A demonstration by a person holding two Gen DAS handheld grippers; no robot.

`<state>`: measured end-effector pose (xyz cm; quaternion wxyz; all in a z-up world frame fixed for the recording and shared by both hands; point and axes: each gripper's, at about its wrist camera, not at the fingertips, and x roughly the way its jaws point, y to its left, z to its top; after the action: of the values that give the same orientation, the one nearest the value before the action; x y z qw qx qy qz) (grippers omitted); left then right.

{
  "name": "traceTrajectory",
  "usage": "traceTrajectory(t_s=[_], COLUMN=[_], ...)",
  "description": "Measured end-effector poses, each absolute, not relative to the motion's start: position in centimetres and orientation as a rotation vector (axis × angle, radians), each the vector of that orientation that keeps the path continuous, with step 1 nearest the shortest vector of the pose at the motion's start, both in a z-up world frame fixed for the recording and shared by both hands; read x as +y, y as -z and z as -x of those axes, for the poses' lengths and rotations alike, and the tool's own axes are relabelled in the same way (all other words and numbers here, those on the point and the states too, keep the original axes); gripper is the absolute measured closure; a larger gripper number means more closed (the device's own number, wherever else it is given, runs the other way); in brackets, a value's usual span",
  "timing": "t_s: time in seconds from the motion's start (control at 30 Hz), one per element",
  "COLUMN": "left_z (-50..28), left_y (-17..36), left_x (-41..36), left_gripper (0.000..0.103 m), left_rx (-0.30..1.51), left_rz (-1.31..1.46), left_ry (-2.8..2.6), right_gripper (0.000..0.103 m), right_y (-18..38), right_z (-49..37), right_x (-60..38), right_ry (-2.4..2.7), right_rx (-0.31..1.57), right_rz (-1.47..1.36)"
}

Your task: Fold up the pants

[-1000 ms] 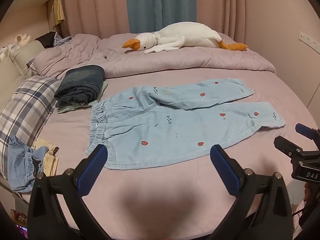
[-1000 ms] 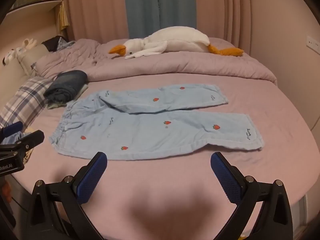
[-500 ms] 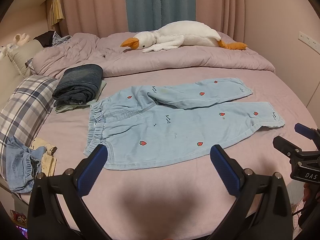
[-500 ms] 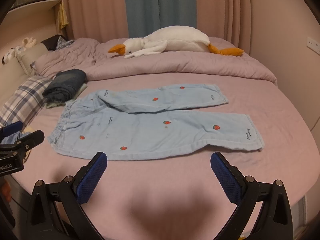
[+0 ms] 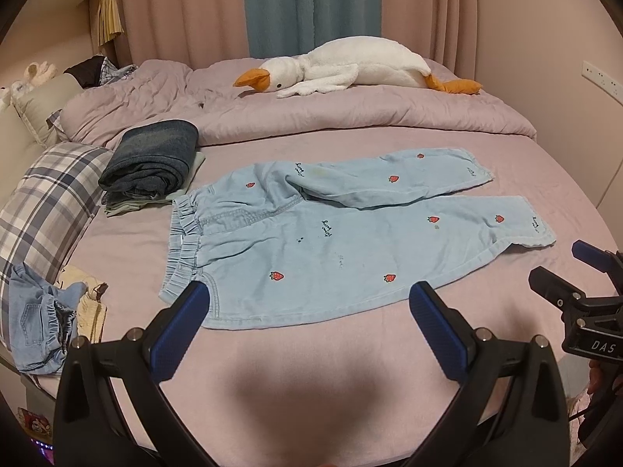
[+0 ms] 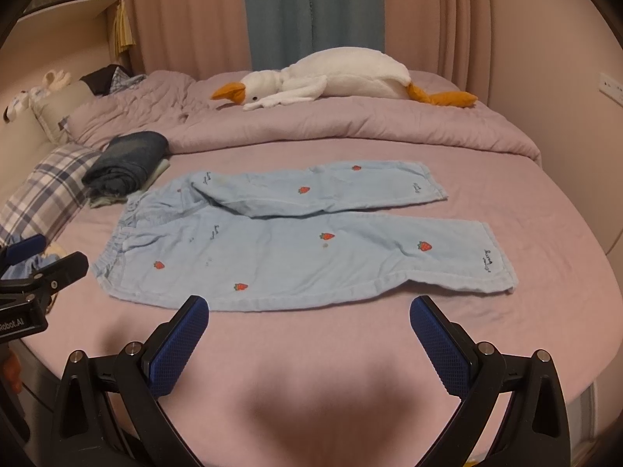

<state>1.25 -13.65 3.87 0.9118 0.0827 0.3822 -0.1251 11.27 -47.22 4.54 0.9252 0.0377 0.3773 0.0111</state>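
Note:
Light blue pants printed with small strawberries lie spread flat on the pink bed, waistband to the left, both legs running right; the far leg overlaps the near one near the crotch. The same pants fill the middle of the right wrist view. My left gripper hovers open over the near hem by the waistband, holding nothing. My right gripper is open just short of the pants' near edge, empty. Each gripper shows at the edge of the other's view: the right gripper and the left gripper.
A folded dark denim stack sits left of the waistband. A plaid pillow and a crumpled pile of clothes lie at the left edge. A goose plush rests on the bunched duvet at the back.
Both grippers have edged slightly forward toward the pants' near edge, staying open. The pants have not moved.

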Motion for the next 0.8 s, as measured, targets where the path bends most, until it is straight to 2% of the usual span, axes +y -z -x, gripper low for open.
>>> traceTrajectory(t_s=[0.53,0.63,0.73,0.8], left_z=[-1.8,-2.6,-4.5,-5.8], left_y=[-3.4,-2.4,0.9,3.6], left_x=[-13.3,-12.4,-9.4,-6.8], left_gripper=[0.000,0.000,0.000,0.001], left_rx=[0.807,0.853,0.955,1.026], left_rz=[-0.159,-0.073,0.101,0.242], left_ry=[0.276,0.323,0.319,0.285], right_gripper=[0.000,0.000,0.000,0.000], right_y=[-4.4,-3.9,-2.1,0.0], right_z=[-11.5,-11.7,-12.3,-12.4], right_x=[-47.0,-46.9,-45.7,-43.9], right_ry=[-0.014,-0.020,-0.049,-0.047], right_rx=[0.768,0.773,0.766,0.780], right_rz=[-0.045,-0.016,0.014,0.142])
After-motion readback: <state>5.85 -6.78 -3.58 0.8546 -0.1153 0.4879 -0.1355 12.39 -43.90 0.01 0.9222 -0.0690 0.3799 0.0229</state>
